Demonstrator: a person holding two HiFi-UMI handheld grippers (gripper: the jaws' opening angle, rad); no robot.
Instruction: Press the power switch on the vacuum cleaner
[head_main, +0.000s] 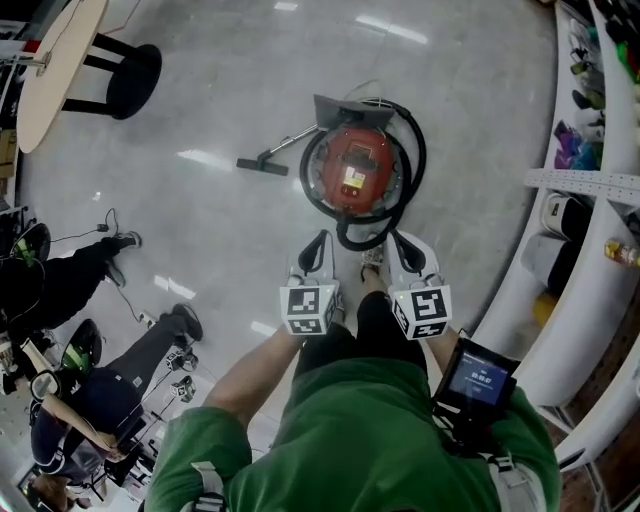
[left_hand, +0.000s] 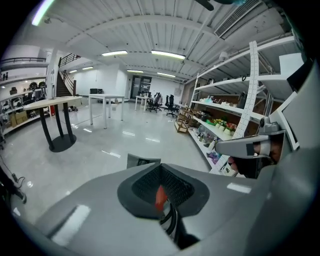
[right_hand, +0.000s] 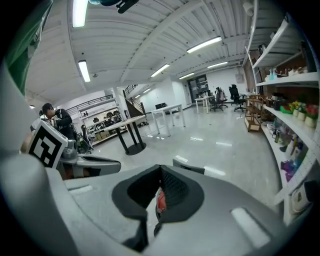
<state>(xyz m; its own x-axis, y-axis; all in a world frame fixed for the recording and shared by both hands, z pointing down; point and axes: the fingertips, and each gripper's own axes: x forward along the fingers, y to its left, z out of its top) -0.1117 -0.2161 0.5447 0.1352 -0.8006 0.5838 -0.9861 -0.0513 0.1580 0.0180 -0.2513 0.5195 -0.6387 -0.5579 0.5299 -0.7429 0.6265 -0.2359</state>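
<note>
In the head view a round red vacuum cleaner (head_main: 353, 170) stands on the grey floor, a black hose (head_main: 415, 150) looped around it. My left gripper (head_main: 318, 245) and right gripper (head_main: 400, 245) hang side by side just short of its near edge, above it, both pointing at it. Both are shut with nothing held. In the left gripper view the shut jaws (left_hand: 160, 167) fill the lower frame, and only a red sliver of the vacuum (left_hand: 160, 198) shows through the gap. The right gripper view shows its shut jaws (right_hand: 160, 170) and the same red sliver (right_hand: 160, 201).
The vacuum's floor nozzle (head_main: 262, 166) lies to its left on a wand. A round table on a black pedestal base (head_main: 135, 80) stands far left. Seated people (head_main: 90, 390) and cables are at the near left. White shelving (head_main: 590, 180) runs along the right.
</note>
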